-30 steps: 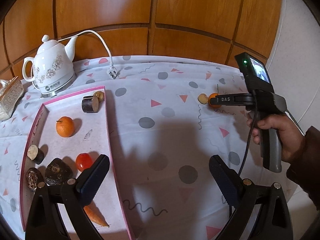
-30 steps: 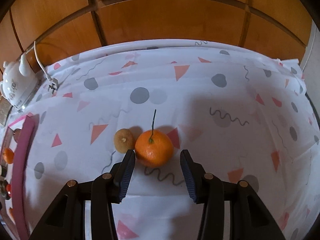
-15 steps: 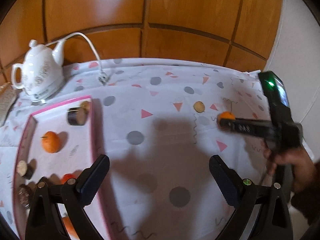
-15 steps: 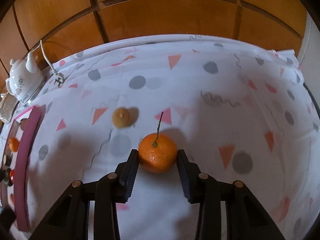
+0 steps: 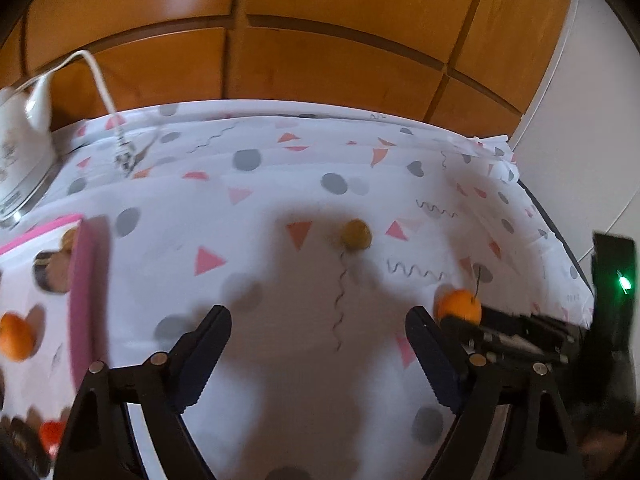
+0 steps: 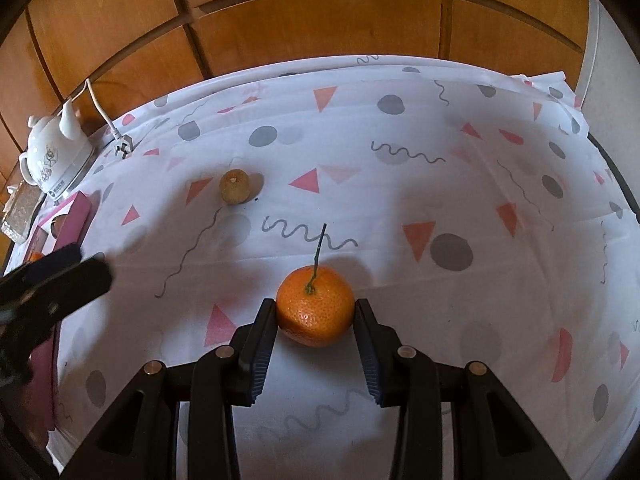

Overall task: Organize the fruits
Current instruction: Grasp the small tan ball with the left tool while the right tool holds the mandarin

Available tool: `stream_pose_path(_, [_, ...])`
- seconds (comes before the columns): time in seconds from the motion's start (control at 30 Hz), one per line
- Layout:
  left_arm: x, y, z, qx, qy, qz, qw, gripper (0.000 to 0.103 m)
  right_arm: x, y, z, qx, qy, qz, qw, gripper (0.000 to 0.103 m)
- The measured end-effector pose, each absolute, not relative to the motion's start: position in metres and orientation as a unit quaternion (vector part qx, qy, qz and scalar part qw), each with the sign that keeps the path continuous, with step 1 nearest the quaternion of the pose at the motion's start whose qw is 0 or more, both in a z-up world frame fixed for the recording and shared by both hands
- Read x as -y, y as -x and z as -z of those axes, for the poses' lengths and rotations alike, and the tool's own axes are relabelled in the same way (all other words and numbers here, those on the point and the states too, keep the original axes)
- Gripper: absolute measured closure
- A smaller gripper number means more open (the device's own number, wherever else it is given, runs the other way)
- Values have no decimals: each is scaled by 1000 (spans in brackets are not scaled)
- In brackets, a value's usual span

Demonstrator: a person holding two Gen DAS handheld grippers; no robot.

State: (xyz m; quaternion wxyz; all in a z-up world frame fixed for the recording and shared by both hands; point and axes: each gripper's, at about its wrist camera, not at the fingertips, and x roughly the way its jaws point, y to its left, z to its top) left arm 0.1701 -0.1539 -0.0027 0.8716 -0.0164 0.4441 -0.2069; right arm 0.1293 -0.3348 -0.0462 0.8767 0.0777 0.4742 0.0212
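Observation:
My right gripper (image 6: pixel 315 322) is shut on an orange tangerine (image 6: pixel 315 305) with a thin stem and holds it above the patterned tablecloth; the tangerine also shows in the left wrist view (image 5: pixel 459 305). A small brown kiwi (image 6: pixel 234 185) lies on the cloth beyond it, also in the left wrist view (image 5: pixel 355 234). My left gripper (image 5: pixel 318 354) is open and empty over the cloth, with the kiwi ahead of it. The pink-rimmed tray (image 5: pixel 86 280) at the left holds another tangerine (image 5: pixel 15 337), a red fruit (image 5: pixel 52 434) and dark pieces.
A white teapot (image 6: pixel 54 156) with a cord and plug (image 6: pixel 122 148) stands at the back left, next to the tray. A wooden panel wall (image 6: pixel 320 20) runs behind the table. The table's right edge (image 5: pixel 560 236) drops off near the right gripper.
My right gripper closed on the tangerine and lifted it back from the kiwi. My left gripper swung right, away from the tray and toward the kiwi, staying open.

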Motion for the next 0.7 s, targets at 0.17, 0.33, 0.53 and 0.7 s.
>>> stream_pose_path(0.17, [181, -199, 9, -452, 4, 220, 864, 27, 337, -130, 48, -474, -86, -25, 876, 64])
stream_pose_path(0.33, [203, -223, 20, -468, -2, 230, 854, 38, 338, -129, 48, -472, -90, -28, 876, 64])
stream_pose_path(0.53, [224, -240, 32, -479, -9, 230, 847, 44, 338, -130, 48, -472, -88, -31, 877, 63])
stream_pose_path(0.7, [238, -251, 45, -485, -23, 224, 845, 70, 339, -130, 49, -472, -89, -31, 876, 63])
